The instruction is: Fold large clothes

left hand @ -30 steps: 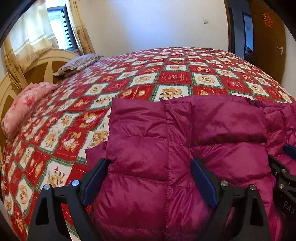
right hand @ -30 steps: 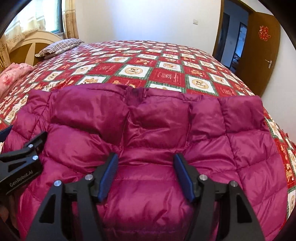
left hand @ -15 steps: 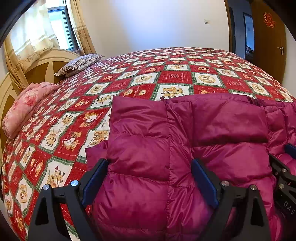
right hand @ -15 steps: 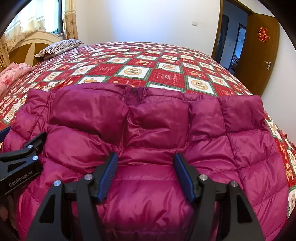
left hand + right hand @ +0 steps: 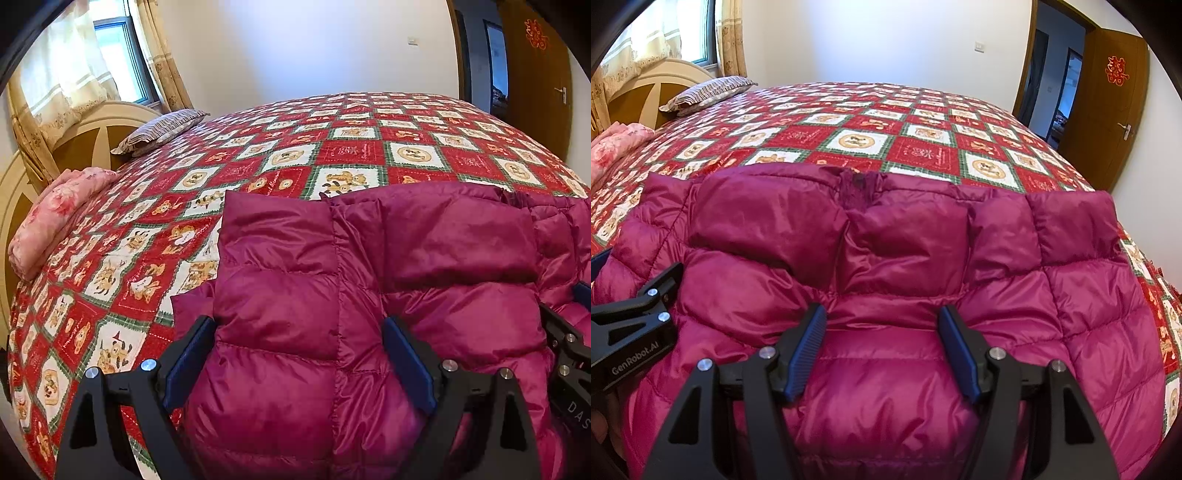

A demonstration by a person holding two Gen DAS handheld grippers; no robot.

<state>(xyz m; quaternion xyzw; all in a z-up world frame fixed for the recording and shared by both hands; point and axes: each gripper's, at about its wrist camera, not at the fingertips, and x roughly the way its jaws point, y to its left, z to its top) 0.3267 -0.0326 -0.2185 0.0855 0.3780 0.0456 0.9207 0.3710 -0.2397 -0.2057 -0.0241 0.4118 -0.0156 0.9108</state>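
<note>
Left wrist view shows our magenta puffer jacket [image 5: 369, 295] lying flat on the near part of the bed, over the red patchwork quilt [image 5: 332, 147]. Our left gripper [image 5: 299, 350] sits released, jaws wide apart, straddling the jacket's left edge with one blue pad [image 5: 184, 365] at its side. Our right gripper [image 5: 882, 343] is likewise spread open over the jacket's middle, gripping nothing. Farther off we see a striped pillow [image 5: 162, 131] by the headboard and a pink folded blanket [image 5: 55, 214] near the quilt's left edge
</note>
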